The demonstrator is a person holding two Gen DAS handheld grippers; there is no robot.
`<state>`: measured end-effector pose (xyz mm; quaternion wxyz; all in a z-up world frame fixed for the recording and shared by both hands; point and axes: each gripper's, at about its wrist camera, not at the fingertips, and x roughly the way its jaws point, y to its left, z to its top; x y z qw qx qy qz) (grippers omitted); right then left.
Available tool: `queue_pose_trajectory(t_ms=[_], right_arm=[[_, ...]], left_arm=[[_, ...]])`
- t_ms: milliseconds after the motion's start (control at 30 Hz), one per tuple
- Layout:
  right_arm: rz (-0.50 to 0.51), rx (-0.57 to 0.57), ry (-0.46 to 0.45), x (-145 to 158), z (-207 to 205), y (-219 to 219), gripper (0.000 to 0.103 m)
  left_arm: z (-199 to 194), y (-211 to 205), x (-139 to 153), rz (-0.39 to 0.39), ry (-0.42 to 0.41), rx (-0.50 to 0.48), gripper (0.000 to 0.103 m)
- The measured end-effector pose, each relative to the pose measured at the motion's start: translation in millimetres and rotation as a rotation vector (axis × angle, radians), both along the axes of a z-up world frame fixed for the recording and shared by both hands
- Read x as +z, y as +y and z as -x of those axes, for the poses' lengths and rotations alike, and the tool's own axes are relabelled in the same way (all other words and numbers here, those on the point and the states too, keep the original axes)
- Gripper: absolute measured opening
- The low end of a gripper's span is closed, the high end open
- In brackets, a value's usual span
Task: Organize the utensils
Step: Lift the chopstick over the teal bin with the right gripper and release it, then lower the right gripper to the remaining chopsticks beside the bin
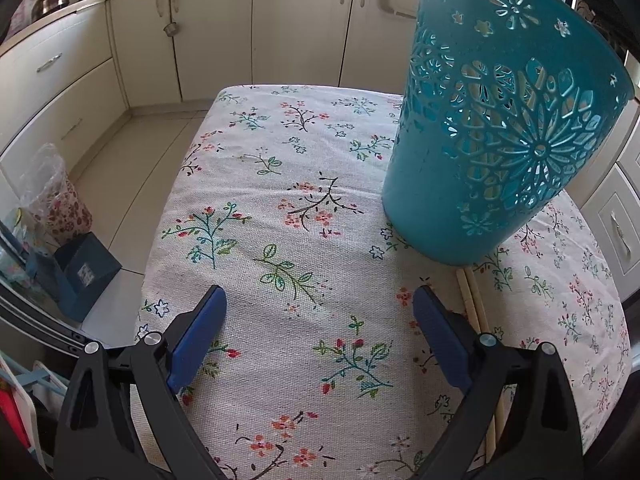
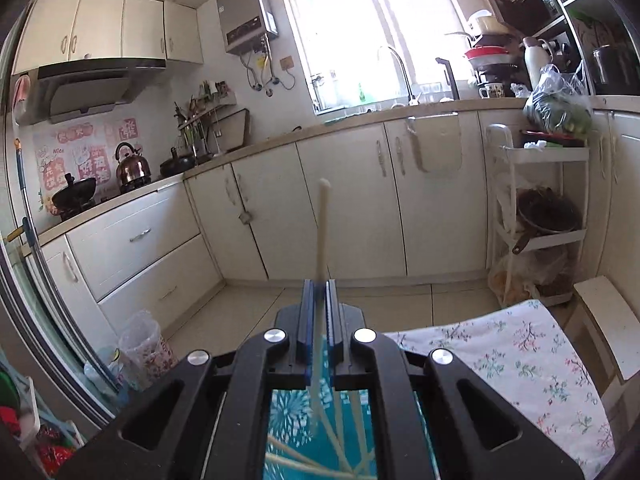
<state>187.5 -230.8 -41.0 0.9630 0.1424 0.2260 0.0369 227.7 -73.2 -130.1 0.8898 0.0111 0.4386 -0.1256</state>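
Right claw clenched on chopstick, aimed slightly down above holder; left claw released, pitched steeply down over counter

In the left wrist view, the holder stands on the table at its right side, ahead and to the right of the left gripper, and two chopsticks lie on the cloth just before the holder's base, running toward the gripper's right finger. Cabinets line the wall behind the table, and a lined bin stands on the floor to its left. In the right wrist view, the right gripper sits above the holder with one chopstick clamped between its fingers, reaching both forward past the tips and back down toward the holder, with the table to the right.
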Motion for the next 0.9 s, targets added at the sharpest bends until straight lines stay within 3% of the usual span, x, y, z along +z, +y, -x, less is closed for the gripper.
queue_pose_trajectory(t_ms=[233, 333, 500, 600, 800, 900], right_arm=[[-0.019, 0.007, 0.057, -13.5, 37.6, -9.2, 0.008], [-0.048, -0.023, 0.064, -20.9, 70.7, -15.4, 0.019], [-0.016, -0.066, 0.05, -28.0, 119.8, -14.3, 0.021], [-0.026, -0.09, 0.045, -27.1, 116.0, -21.8, 0.024], [-0.014, -0.046, -0.007, -6.0, 70.3, -19.7, 0.025], [-0.022, -0.048, -0.034, 0.4, 70.5, -19.6, 0.027]], left_arm=[[-0.3, 1.4, 0.3, 0.006, 0.0, 0.002, 0.09], [0.0, 0.5, 0.2, 0.001, 0.001, 0.003, 0.09], [0.2, 0.2, 0.3, 0.0, 0.002, 0.006, 0.091], [0.2, -0.6, 0.3, -0.007, 0.002, 0.006, 0.091], [-0.6, -1.4, 0.4, -0.008, 0.003, 0.008, 0.091], [-0.5, -0.8, 0.5, -0.003, 0.003, 0.009, 0.091]])
